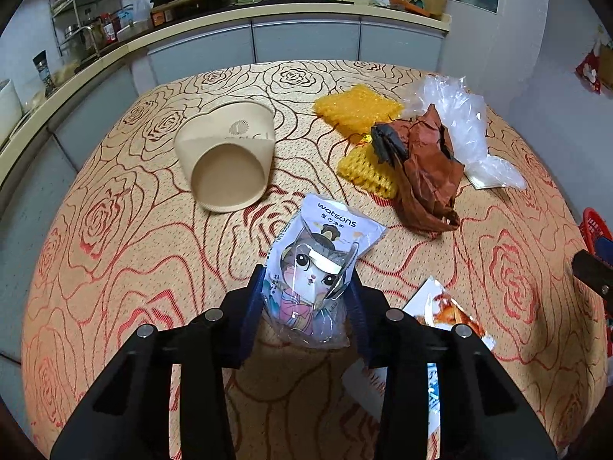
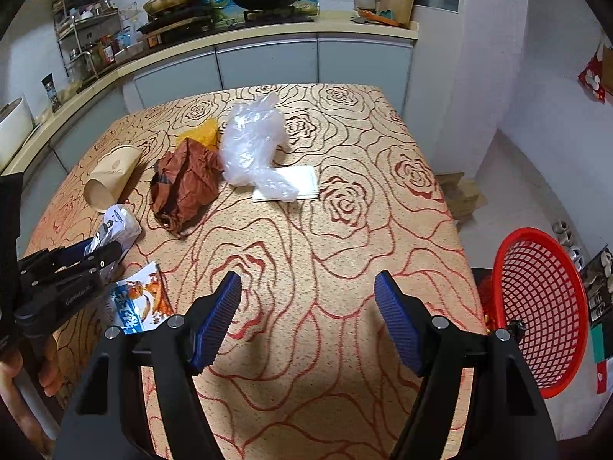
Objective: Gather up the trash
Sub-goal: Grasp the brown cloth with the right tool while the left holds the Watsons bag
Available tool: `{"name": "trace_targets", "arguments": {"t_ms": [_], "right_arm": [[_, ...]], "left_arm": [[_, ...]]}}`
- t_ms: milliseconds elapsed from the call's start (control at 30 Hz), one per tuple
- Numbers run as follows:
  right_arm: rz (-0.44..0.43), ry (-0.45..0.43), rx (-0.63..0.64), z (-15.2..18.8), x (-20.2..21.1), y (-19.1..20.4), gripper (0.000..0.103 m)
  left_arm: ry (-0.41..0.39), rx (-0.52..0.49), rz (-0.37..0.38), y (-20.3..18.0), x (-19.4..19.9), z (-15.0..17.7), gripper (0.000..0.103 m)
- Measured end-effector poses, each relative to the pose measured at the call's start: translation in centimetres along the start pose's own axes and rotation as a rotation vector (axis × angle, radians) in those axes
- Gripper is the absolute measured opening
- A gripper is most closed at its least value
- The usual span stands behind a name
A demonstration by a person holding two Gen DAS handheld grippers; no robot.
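A white Watsons packet (image 1: pixel 325 245) with a cartoon cat lies on the rose-patterned tablecloth (image 1: pixel 134 268). My left gripper (image 1: pixel 306 287) is shut on its lower part, a blue pad pressing on each side. The right wrist view shows the same grip at the left edge, the packet (image 2: pixel 115 226) sticking out past the left gripper (image 2: pixel 103 257), with a hand below it. My right gripper (image 2: pixel 306 287) hangs open over bare cloth with nothing between its fingers. To its right, off the table's edge, stands a red mesh basket (image 2: pixel 544 306).
Loose trash on the table: a tipped paper cup (image 1: pixel 230 157), yellow foam netting (image 1: pixel 356 109), crumpled brown paper (image 1: pixel 425 165), a clear plastic bag (image 1: pixel 459 122) over a white sheet (image 2: pixel 302 184), and a printed snack wrapper (image 1: pixel 448 310). A kitchen counter runs behind.
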State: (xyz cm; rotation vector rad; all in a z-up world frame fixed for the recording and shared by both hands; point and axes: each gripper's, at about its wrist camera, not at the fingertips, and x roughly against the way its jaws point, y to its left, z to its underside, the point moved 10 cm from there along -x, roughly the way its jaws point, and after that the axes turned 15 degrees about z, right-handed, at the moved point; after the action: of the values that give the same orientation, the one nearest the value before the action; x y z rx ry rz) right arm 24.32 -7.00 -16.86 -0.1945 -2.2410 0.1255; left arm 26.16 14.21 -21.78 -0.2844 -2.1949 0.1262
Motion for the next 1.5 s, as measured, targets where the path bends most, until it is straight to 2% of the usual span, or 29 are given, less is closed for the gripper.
{"name": "trace_targets", "arguments": {"t_ms": [433, 800, 1200, 1500], "right_arm": [[-0.035, 0.002, 0.031, -0.8, -0.3, 3.8, 0.07], [-0.07, -0.015, 0.063, -2.9, -0.6, 7.8, 0.07], [-0.095, 0.006, 0.09, -5.1, -2.6, 12.1, 0.07], [-0.08, 0.03, 0.09, -5.9, -4.9, 13.3, 0.07]], "left_arm": [[-0.039, 0.078, -0.025, 3.6, 2.9, 1.2, 0.04], [-0.067, 0.138, -0.031, 5.5, 4.1, 1.3, 0.04], [-0.081, 0.166, -0.058, 7.7, 4.9, 1.1, 0.04], [-0.08, 0.177, -0.061, 8.3, 5.1, 1.1, 0.04]]}}
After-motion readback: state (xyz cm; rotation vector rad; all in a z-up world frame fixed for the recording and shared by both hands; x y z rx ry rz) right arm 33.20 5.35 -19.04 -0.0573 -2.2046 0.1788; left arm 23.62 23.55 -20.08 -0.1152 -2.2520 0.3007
